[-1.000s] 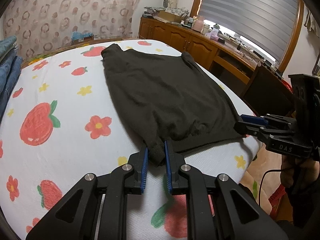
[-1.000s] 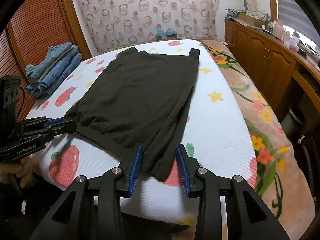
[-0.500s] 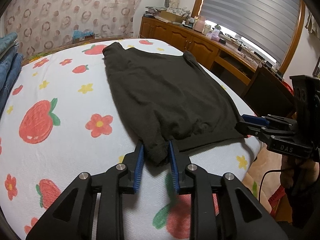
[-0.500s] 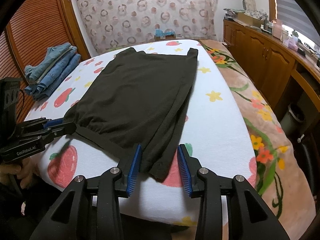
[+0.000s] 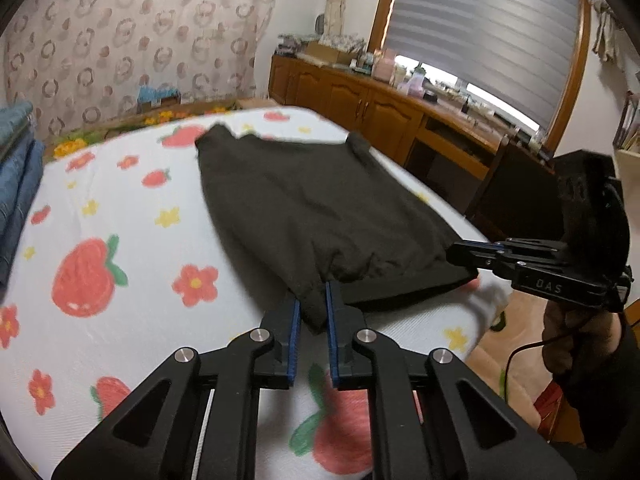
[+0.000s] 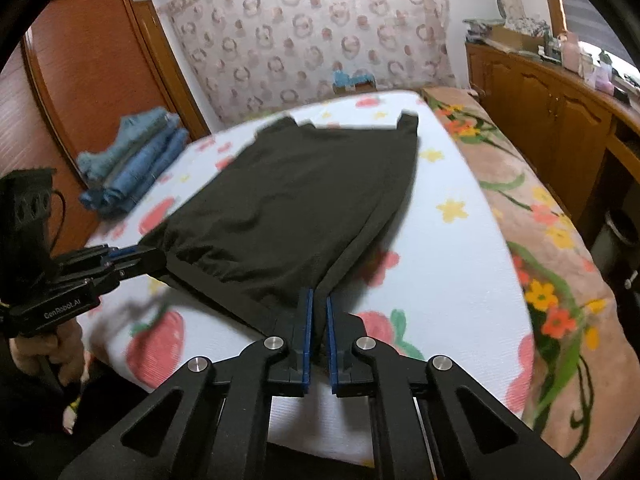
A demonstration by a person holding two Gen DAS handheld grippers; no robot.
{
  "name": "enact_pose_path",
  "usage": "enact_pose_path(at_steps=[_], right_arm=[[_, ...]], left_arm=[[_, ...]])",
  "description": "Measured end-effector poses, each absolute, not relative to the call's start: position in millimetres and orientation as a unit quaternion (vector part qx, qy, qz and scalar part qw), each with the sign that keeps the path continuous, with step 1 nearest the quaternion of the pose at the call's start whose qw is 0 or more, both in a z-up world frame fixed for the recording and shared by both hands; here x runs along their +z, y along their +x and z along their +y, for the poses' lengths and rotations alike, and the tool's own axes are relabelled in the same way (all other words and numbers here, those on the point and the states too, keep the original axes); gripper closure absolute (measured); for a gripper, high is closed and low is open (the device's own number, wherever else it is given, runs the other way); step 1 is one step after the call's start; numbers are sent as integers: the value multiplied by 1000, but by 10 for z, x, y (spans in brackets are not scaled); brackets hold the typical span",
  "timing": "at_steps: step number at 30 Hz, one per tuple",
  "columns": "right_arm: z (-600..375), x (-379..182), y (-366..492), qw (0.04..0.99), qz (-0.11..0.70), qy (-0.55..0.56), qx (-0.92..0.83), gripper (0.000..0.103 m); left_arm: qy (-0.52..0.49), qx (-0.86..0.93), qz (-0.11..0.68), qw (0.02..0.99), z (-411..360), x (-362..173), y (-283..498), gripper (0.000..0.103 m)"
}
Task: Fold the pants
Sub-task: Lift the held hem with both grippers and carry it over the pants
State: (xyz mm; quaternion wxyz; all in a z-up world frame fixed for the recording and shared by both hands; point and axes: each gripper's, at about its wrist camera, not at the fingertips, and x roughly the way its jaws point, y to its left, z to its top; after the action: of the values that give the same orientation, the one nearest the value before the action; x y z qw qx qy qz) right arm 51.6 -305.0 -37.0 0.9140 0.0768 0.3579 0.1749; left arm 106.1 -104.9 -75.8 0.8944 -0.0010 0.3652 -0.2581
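White lettering "GenRobot.AI" on the side of the left gripper [image 6: 138, 258] in the right wrist view; "DAS" in pale letters on the side of the right gripper [image 5: 454, 251] in the left wrist view; no other legible text.

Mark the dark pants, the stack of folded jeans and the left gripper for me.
dark pants [image 6: 304, 200], right wrist view, middle of the flat fabric.
stack of folded jeans [image 6: 136, 164], right wrist view, middle of the pile.
left gripper [image 5: 311, 312], left wrist view, between the fingertips, shut on the waistband corner.
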Motion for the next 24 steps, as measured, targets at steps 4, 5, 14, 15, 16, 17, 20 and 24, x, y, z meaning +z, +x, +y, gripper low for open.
enact_pose_path(at_steps=[4, 5, 14, 15, 16, 17, 20, 24], right_arm=[[-3058, -135, 414, 925, 325, 68, 183, 98], [-3053, -72, 382, 928, 317, 64, 184, 98], [-2965, 702, 174, 951, 230, 25, 206, 98], [-2944, 821, 148, 953, 217, 18, 208, 98], [-2923, 911, 125, 955, 207, 12, 211, 98], [-2895, 1006, 102, 957, 196, 5, 212, 98], [-2798, 1267, 21, 962, 164, -11, 220, 98], [-2659, 1470, 4, 964, 137, -21, 229, 98]], left_arm=[[-4, -265, 332, 906, -1021, -461, 954, 92], [-5, -267, 321, 909, -1004, -367, 920, 92], [-2, -267, 243, 933, -826, 445, 802, 92], [-1, -265, 234, 935, -805, 532, 790, 92], [1, -262, 222, 939, -778, 648, 771, 92], [2, -260, 215, 941, -768, 708, 751, 92], [8, -250, 185, 950, -673, 1003, 686, 92], [16, -233, 167, 958, -550, 1143, 716, 92]])
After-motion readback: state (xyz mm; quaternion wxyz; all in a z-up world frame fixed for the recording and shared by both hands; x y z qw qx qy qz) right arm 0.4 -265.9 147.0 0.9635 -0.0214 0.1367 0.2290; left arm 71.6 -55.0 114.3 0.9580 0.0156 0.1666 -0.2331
